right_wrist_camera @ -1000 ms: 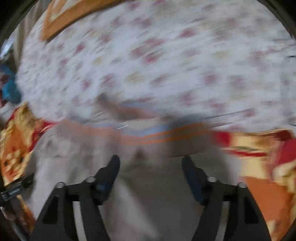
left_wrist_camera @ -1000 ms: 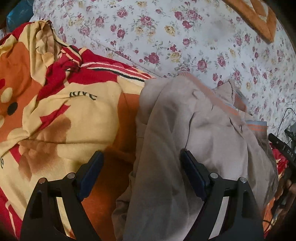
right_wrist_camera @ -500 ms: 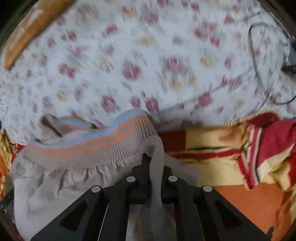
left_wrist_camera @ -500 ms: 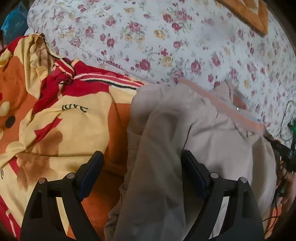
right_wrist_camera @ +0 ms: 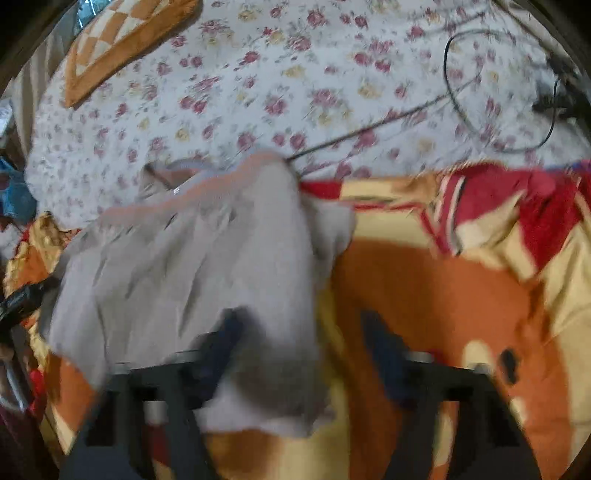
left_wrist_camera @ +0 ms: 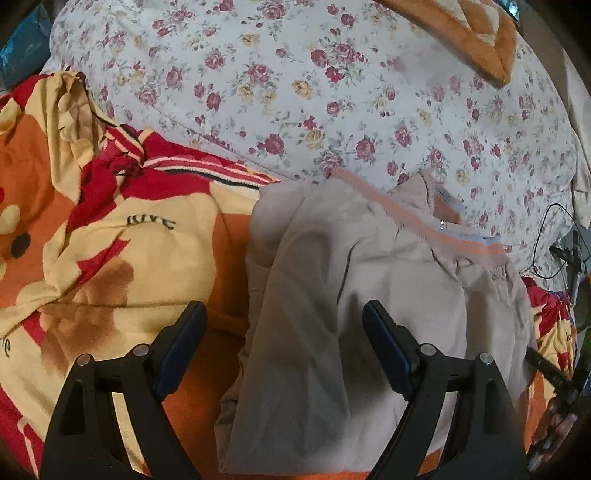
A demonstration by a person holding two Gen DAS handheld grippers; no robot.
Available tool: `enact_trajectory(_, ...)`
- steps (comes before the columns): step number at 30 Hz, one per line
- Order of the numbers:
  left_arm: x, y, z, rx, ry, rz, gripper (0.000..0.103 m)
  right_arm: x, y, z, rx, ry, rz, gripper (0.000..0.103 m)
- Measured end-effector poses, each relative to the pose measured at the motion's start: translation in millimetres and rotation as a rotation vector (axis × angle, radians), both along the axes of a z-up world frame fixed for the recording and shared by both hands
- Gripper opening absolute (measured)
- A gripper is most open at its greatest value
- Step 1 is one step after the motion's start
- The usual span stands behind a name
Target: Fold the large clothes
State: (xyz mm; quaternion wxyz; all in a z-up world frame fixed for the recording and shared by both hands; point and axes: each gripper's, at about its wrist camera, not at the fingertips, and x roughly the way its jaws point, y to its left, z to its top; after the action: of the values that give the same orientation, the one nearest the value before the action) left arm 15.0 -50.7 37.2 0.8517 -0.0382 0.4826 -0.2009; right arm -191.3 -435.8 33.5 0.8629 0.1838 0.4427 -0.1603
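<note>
**Bed with garment, seen from both hands.** The beige garment (left_wrist_camera: 369, 295) lies crumpled on the orange, yellow and red blanket (left_wrist_camera: 110, 258). Its ribbed, orange-striped band (left_wrist_camera: 417, 225) lies along the border with the flowered sheet (left_wrist_camera: 295, 92). The left tool (left_wrist_camera: 282, 306) is released, its jaws wide apart above the garment's folds. The right tool (right_wrist_camera: 299, 325), though blurred, also shows its jaws apart, with cloth draped over one finger (right_wrist_camera: 221, 332). A black cable (right_wrist_camera: 369, 125) crosses the sheet.

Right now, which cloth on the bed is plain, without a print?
The beige garment, lying on the blanket. The sheet has roses, the blanket an orange and red cartoon print, the cushion checks.
</note>
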Motion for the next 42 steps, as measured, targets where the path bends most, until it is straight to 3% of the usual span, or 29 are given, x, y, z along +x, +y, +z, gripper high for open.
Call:
enact_trajectory(4, -13.8, 18.8, 1.6, 0.001, 0.057, 0.01, 0.087, -24.4, 8.8, 17.0, -0.11, -0.039, 0.011, 0.0)
enact_trajectory(7, -27.3, 29.6, 4.0, 0.031, 0.044, 0.001, 0.087, -31.5, -5.1, 4.3, -0.15, 0.041, -0.054, 0.0)
enact_trajectory(9, -33.2, 35.6, -1.5, 0.03, 0.054, -0.001, 0.087, -36.6, -13.4, -4.5, -0.123, 0.071, -0.08, 0.0)
enact_trajectory(12, -34.3, 40.3, -12.5, 0.071, 0.095, -0.023, 0.087, -50.2, -15.3, 13.5, -0.038, -0.038, -0.101, 0.0)
enact_trajectory(15, -32.4, 45.6, -9.0, 0.045, 0.105, -0.048, 0.086, -47.7, 3.5, 34.2, -0.064, -0.067, -0.062, 0.011)
enact_trajectory(16, -31.9, 46.4, -7.5, 0.038, 0.103, -0.061, 0.084, -44.8, 11.0, 38.0, -0.062, -0.07, -0.033, 0.029)
enact_trajectory(17, -31.9, 46.8, -6.4, 0.039, 0.097, -0.075, 0.073, -40.0, 22.4, 42.6, -0.06, -0.078, 0.006, 0.054)
enact_trajectory(18, -31.9, 46.4, -6.6, 0.052, 0.093, -0.092, 0.061, -37.4, 30.8, 45.3, -0.063, -0.088, 0.022, 0.06)
enact_trajectory(19, -30.9, 45.0, -10.2, 0.076, 0.104, -0.115, 0.029, -34.7, 36.2, 47.1, -0.063, -0.095, 0.034, 0.06)
enact_trajectory(20, -29.9, 44.2, -13.2, 0.086, 0.114, -0.125, 0.009, -28.0, 45.4, 48.3, -0.053, -0.104, 0.061, 0.06)
enact_trajectory(23, -28.7, 44.8, -17.9, 0.129, 0.091, -0.122, 0.0, -10.2, 58.8, 44.8, -0.026, -0.119, 0.105, 0.06)
enact_trajectory(28, -35.3, 50.1, -8.1, 0.067, 0.084, -0.163, 0.0, 8.9, 59.4, 21.9, 0.018, -0.054, 0.085, 0.059)
enact_trajectory(30, -34.9, 55.6, -2.5, -0.005, 0.094, -0.162, 0.007, 4.7, 59.8, 20.4, 0.04, -0.06, 0.083, 0.059)
enact_trajectory(32, -33.7, 56.2, -1.0, -0.042, 0.13, -0.18, 0.052, -0.4, 60.9, 20.5, 0.028, -0.054, 0.087, 0.059)
enact_trajectory(33, -33.8, 56.8, 0.7, -0.067, 0.13, -0.179, 0.057, -1.7, 60.8, 20.9, 0.022, -0.049, 0.086, 0.059)
enact_trajectory(38, -33.6, 57.1, 0.7, -0.173, 0.173, -0.212, 0.061, -6.7, 58.9, 20.1, 0.031, -0.041, 0.075, 0.061)
enact_trajectory(42, -33.7, 52.6, -7.9, -0.179, 0.177, -0.213, 0.061, -3.4, 63.8, 16.6, 0.038, -0.032, 0.09, 0.061)
